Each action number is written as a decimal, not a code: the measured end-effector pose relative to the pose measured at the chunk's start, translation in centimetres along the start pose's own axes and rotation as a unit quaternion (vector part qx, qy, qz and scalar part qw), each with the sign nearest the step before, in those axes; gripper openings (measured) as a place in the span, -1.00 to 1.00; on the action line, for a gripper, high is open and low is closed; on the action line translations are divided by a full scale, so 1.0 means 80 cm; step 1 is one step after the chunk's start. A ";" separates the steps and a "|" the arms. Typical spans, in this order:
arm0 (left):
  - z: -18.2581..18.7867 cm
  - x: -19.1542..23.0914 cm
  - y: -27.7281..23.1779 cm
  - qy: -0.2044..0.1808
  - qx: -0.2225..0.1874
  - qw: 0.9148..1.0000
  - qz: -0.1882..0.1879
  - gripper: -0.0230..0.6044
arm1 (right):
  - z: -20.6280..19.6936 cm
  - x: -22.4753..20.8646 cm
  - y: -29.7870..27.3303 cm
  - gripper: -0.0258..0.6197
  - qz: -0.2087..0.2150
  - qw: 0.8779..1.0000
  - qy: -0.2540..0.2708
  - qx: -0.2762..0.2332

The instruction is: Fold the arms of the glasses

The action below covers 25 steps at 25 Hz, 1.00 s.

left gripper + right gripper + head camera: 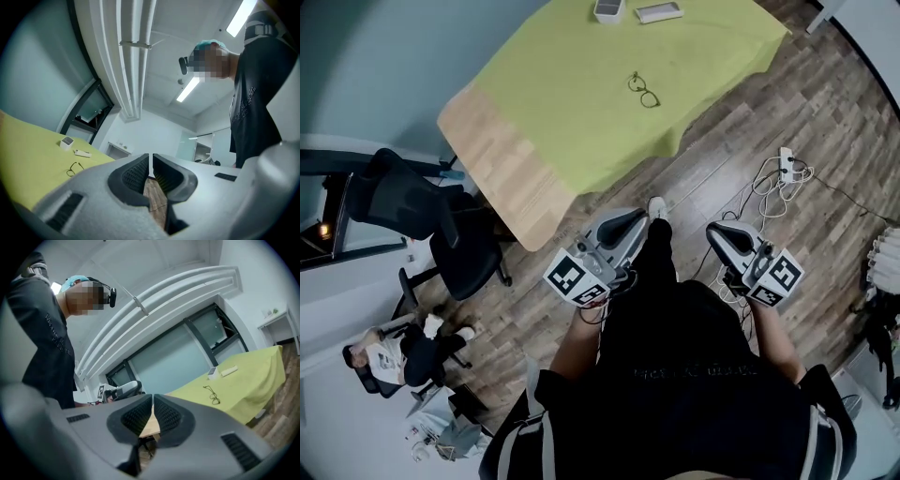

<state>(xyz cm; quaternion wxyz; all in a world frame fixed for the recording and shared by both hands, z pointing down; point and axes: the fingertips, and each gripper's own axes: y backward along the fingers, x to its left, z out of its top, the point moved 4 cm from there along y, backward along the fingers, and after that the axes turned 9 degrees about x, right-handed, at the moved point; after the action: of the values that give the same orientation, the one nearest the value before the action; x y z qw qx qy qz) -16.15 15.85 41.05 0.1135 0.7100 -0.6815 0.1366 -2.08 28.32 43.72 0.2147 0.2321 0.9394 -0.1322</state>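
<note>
Dark-framed glasses point(643, 90) lie on the yellow-green cloth of the table point(581, 103), their arms seemingly spread out. They also show small in the left gripper view as glasses point(73, 168) and in the right gripper view as glasses point(211, 394). Both grippers are held low in front of the person's body, well short of the table and over the wooden floor. My left gripper point(630, 219) has its jaws pressed together with nothing between them, as does my right gripper point(718, 232). The same shows at the left gripper point(151, 161) and the right gripper point(153, 401).
A small white box point(608, 9) and a flat white case point(658, 12) sit at the table's far end. A black office chair point(431, 225) stands left of the table. A power strip point(786, 163) with cables lies on the floor at right. A person point(394, 354) sits at lower left.
</note>
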 end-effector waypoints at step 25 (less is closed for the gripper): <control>0.062 0.181 -0.026 0.032 -0.013 0.998 0.054 -0.80 | 0.107 -0.134 -0.144 -0.82 0.012 0.997 0.035 0.072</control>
<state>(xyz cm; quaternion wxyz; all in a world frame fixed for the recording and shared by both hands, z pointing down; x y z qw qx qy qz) -13.41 0.69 41.47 0.1368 0.6658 -0.7165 0.1569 3.76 11.41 42.94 0.1661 0.2624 0.9316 -0.1891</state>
